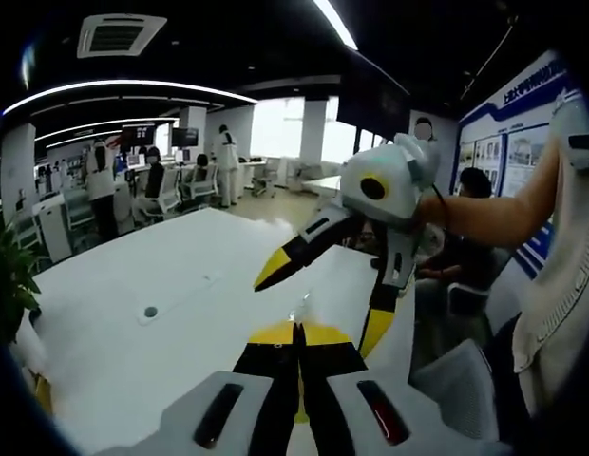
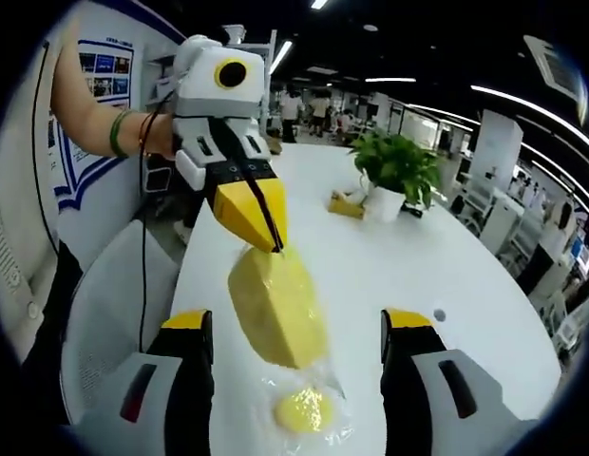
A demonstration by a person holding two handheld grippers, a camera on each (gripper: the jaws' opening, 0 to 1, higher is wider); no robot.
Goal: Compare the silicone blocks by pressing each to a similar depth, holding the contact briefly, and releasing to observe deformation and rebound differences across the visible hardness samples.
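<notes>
Yellow silicone block [image 2: 275, 306] is lifted above the tabletop [image 2: 408, 266], pinched by the clenched left hand-held gripper [image 2: 271, 237]; the right hand-held gripper [image 2: 296, 332] is released astride it for pressing.

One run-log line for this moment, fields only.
left gripper: shut, tip on large yellow block | right gripper: open, straddling block | small yellow sample: in clear bag, on white table | potted plant: behind
</notes>
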